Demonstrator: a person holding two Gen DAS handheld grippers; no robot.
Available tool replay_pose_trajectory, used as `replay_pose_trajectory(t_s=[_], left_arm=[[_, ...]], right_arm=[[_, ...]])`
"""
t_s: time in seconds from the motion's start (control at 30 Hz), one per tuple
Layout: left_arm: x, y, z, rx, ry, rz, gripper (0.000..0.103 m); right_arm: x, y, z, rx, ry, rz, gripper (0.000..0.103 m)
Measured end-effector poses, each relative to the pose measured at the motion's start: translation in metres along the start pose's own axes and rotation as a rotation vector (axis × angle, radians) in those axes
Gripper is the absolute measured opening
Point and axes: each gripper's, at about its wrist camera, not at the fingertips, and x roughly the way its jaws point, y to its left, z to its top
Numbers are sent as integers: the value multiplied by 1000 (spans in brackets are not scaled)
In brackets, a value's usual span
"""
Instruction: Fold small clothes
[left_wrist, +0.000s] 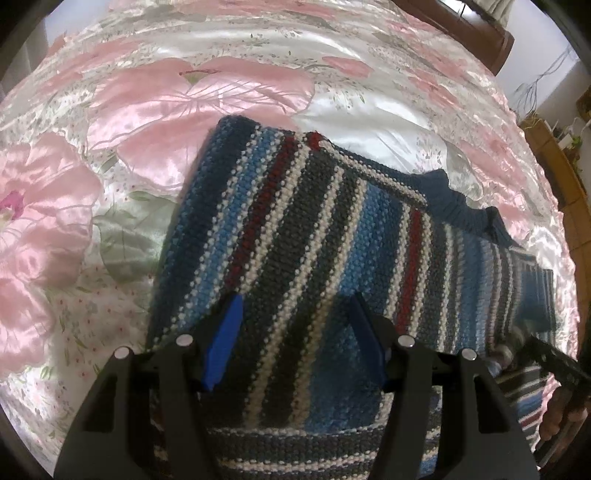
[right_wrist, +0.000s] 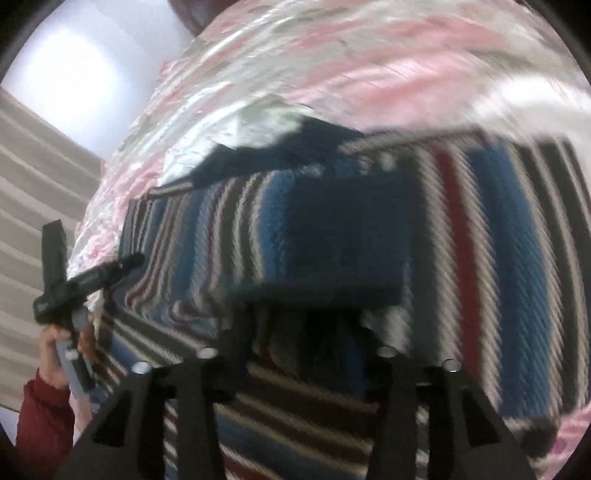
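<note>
A striped blue, white and red knitted sweater (left_wrist: 314, 229) lies on the pink floral satin bedspread (left_wrist: 147, 110). Left tool (left_wrist: 295, 332) spread above it; right tool (right_wrist: 299, 332) (blurred) cannot be judged.

right gripper (right_wrist: 295, 325) perhaps open, blurred sweater (right_wrist: 480, 240)

A striped knitted sweater (left_wrist: 332, 229) in navy, light blue, dark red and white lies spread on a bed covered by a glossy bedspread (left_wrist: 166, 110) with large pink flowers. The left claw (left_wrist: 295, 339) hovers over the sweater's near part, its two blue-padded fingers (left_wrist: 223, 339) set wide apart. At the right edge, a hand (left_wrist: 561, 417) grips a black handle.
</note>
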Motion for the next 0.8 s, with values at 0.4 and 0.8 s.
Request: replay_pose_trajectory(t_s=[0.4,0.8], left_arm=[[4,-15,-6,68,-36,60,69],[3,-18,-12,92,-46,65,69]], right_arm=[[3,-23,18,120,5,87,15],[5,-34,12,114,-10,17,13]])
